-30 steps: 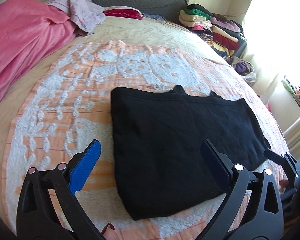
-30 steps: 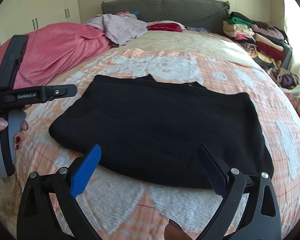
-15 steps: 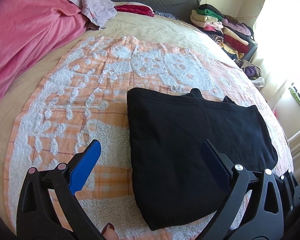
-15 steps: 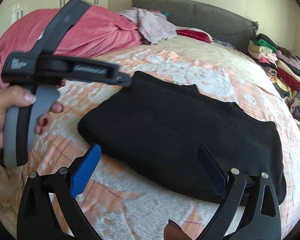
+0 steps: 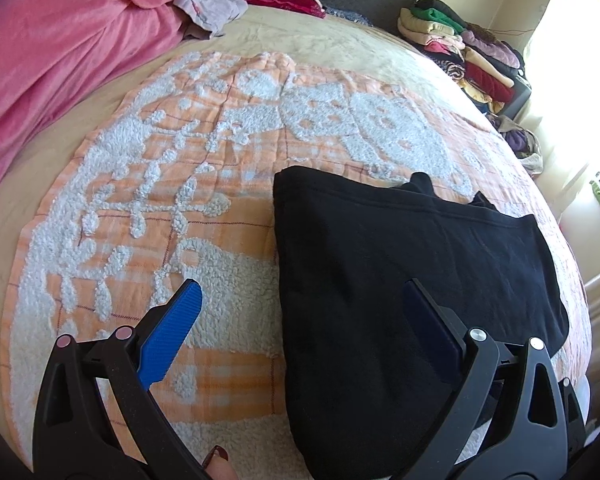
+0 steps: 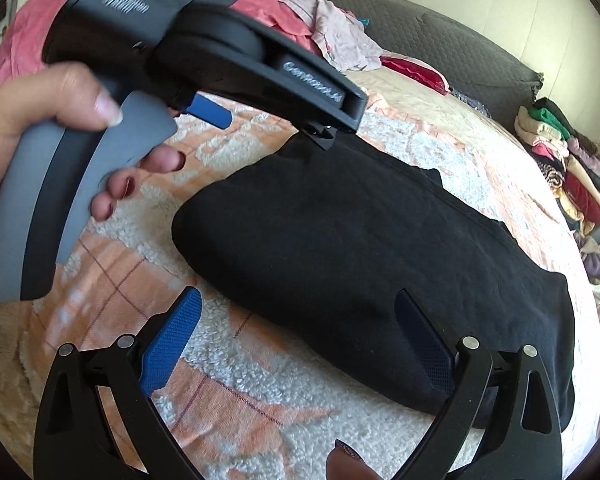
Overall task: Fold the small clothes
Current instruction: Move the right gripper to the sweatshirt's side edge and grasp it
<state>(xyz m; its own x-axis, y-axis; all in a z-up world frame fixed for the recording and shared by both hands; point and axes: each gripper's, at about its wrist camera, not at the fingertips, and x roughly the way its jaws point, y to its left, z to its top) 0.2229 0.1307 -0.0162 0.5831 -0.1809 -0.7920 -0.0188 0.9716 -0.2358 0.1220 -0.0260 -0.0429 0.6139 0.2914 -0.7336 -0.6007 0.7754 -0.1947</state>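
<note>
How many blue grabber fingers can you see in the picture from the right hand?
3. Two belong to the right gripper at the bottom: a bright blue finger and a darker one. One blue tip of the left gripper shows upper left; its partner is hidden.

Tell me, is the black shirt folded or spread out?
Folded: the black shirt lies as a thick rectangle with a doubled, rounded left edge, no sleeves showing.

Bright daylight from blown-out window (image 5: 572, 40) at right; fisheye-warped edges w/ dark vignette; nearby left gripper (image 6: 204, 64) motion-blurred.
</note>
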